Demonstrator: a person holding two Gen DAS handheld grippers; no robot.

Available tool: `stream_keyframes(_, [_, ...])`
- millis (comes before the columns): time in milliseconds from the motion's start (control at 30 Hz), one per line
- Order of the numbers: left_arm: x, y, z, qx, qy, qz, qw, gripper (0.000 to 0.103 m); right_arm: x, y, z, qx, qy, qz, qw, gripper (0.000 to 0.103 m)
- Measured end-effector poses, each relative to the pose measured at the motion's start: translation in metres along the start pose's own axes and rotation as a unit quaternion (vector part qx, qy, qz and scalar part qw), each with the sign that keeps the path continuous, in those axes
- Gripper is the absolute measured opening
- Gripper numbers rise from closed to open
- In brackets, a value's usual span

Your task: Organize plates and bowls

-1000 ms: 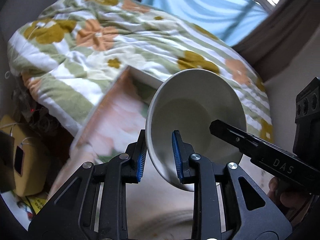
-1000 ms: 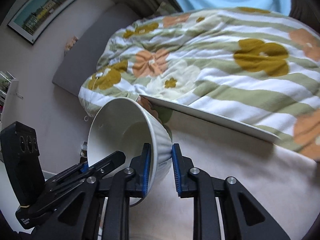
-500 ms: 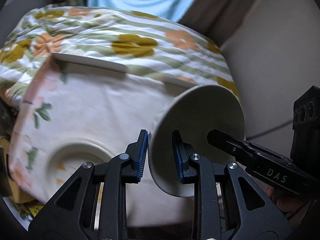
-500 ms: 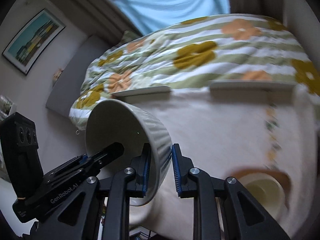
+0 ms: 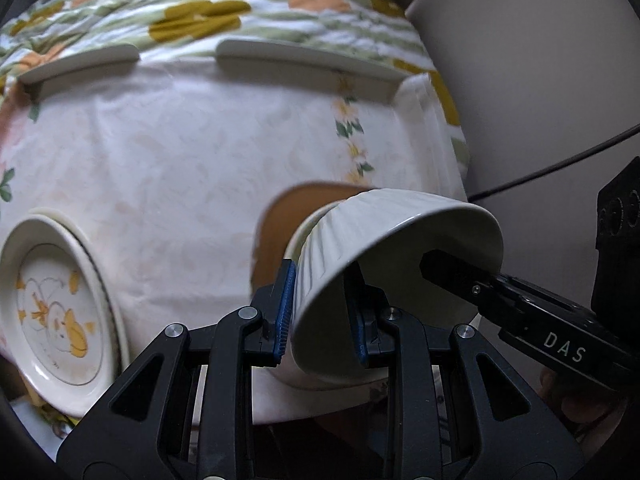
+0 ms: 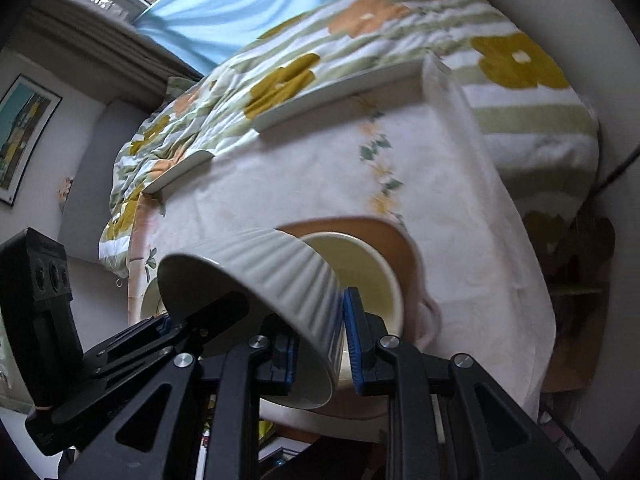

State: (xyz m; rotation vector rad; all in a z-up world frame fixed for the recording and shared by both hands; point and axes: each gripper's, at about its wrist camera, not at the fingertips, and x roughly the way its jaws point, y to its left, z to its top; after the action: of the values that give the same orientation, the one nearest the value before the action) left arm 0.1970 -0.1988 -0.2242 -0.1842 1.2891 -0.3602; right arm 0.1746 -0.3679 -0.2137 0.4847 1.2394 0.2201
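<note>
Bowl: I see a white ribbed ceramic bowl (image 5: 384, 236), tilted, above a brown dish (image 6: 384, 236).
Left gripper (image 5: 320, 312): clamped on its rim.
Right gripper (image 6: 320, 344): pinching the opposite wall.
Cup: smooth cream cylinder (image 6: 360, 280), I think inside the brown dish.
Plate: glossy, round, painted (image 5: 56, 316), on the pale tablecloth (image 5: 180, 152).

Floral striped quilt (image 6: 400, 52) on bed, blue curtain (image 6: 240, 12), framed picture (image 6: 24, 136), pale wall (image 5: 540, 80)

The left gripper (image 5: 322, 312) pinches the bowl's (image 5: 400, 240) rim tight. The right gripper (image 6: 320, 338) pinches the other side. Both point down.
</note>
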Motion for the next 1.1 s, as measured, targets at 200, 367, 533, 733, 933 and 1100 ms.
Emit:
stream_keyframes(200, [0.014, -0.003, 0.012, 0.014, 0.038, 0.005, 0.9992, 0.022, 0.009, -0.012, 0.006, 0.01, 0.022, -0.013, 1.0, 0.019])
stream_keyframes(367, [0.022, -0.002, 0.019, 0.026, 0.063, 0.012, 0.9976, 0.022, 0.015, -0.014, 0.003, 0.009, 0.041, -0.022, 0.999, 0.019])
stream_keyframes(533, [0.031, -0.002, 0.02, 0.037, 0.082, 0.016, 0.9958, 0.022, 0.025, -0.016, 0.002, 0.012, 0.059, -0.029, 0.998, 0.019])
stream_keyframes(733, [0.034, -0.007, 0.023, 0.053, 0.084, 0.026, 0.9947, 0.022, 0.027, -0.015, 0.003, 0.004, 0.067, -0.039, 0.997, 0.019])
stream_keyframes(933, [0.033, -0.011, 0.022, 0.063, 0.086, 0.035, 0.9937, 0.022, 0.026, -0.014, -0.001, 0.005, 0.074, -0.04, 0.996, 0.019])
stream_keyframes(1100, [0.032, -0.01, 0.022, 0.067, 0.083, 0.05, 0.993, 0.022, 0.026, -0.014, -0.002, 0.006, 0.075, -0.04, 0.996, 0.019])
